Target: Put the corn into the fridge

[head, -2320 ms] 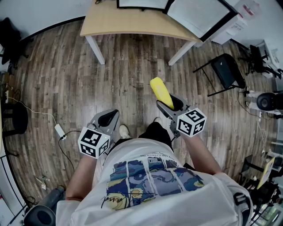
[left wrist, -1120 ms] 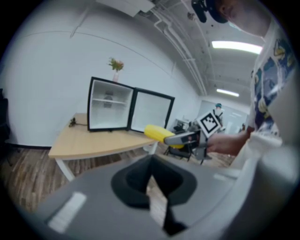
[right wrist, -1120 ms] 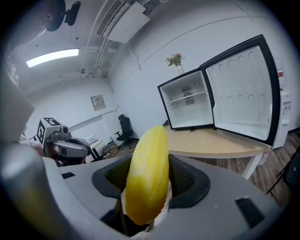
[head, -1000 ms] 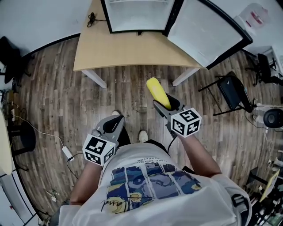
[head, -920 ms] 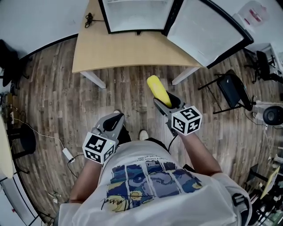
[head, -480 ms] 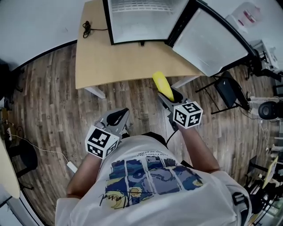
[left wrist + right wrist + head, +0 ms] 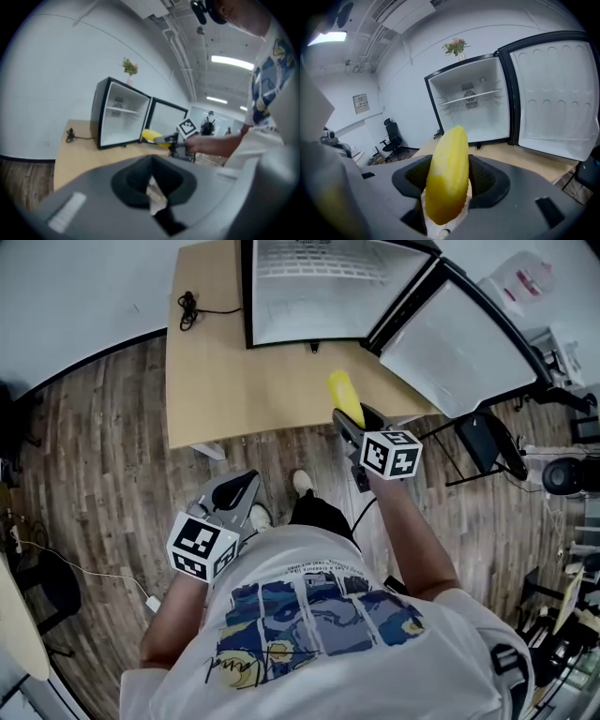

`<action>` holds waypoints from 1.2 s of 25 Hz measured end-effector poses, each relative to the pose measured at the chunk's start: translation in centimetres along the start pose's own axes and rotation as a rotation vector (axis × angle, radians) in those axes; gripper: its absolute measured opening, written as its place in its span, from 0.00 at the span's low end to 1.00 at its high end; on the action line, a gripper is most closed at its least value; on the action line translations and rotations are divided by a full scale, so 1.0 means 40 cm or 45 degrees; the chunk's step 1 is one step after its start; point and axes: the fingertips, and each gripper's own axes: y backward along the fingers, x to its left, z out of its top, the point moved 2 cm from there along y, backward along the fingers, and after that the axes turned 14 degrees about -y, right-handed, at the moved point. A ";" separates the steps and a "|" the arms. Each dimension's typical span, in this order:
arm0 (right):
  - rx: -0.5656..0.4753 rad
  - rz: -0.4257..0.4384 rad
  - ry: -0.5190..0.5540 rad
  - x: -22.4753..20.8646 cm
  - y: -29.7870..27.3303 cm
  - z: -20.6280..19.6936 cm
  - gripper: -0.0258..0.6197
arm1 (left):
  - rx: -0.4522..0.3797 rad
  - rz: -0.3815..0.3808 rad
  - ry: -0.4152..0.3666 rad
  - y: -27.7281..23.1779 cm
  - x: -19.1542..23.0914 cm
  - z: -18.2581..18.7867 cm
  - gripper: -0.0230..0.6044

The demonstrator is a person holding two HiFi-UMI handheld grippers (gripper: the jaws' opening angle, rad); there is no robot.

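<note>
The yellow corn (image 7: pixel 345 397) (image 7: pixel 447 173) sticks out of my right gripper (image 7: pixel 358 421) (image 7: pixel 446 187), which is shut on it, held over the front edge of the wooden table (image 7: pixel 220 371). A small black fridge (image 7: pixel 319 287) (image 7: pixel 471 105) stands on that table with its door (image 7: pixel 464 343) (image 7: pixel 555 93) swung open to the right; its white inside with one wire shelf looks bare. My left gripper (image 7: pixel 230 498) (image 7: pixel 152 194) hangs low at the left, over the floor, shut with nothing in it. From the left gripper view the corn (image 7: pixel 152 136) shows in front of the fridge (image 7: pixel 119 112).
A black cable (image 7: pixel 192 307) lies on the table left of the fridge. A black chair (image 7: pixel 483 442) stands to the right of the table, with more gear at the far right. A white plug and cord (image 7: pixel 150 604) lie on the wood floor at the left.
The person has walked up to the table: fridge and table have come closer. My right gripper carried the corn forward, from over the floor to over the table's edge.
</note>
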 end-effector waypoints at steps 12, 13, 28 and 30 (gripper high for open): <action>0.037 -0.017 0.043 -0.119 -0.322 0.183 0.41 | 0.030 0.239 0.053 -0.072 0.192 0.069 0.05; 0.039 -0.017 0.048 -0.128 -0.348 0.198 0.41 | 0.031 0.260 0.055 -0.080 0.209 0.074 0.05; 0.122 -0.055 0.137 -0.256 -0.690 0.333 0.41 | 0.088 0.561 0.140 -0.123 0.339 0.101 0.05; 0.134 -0.066 0.145 -0.263 -0.725 0.339 0.41 | 0.099 0.586 0.153 -0.119 0.345 0.099 0.05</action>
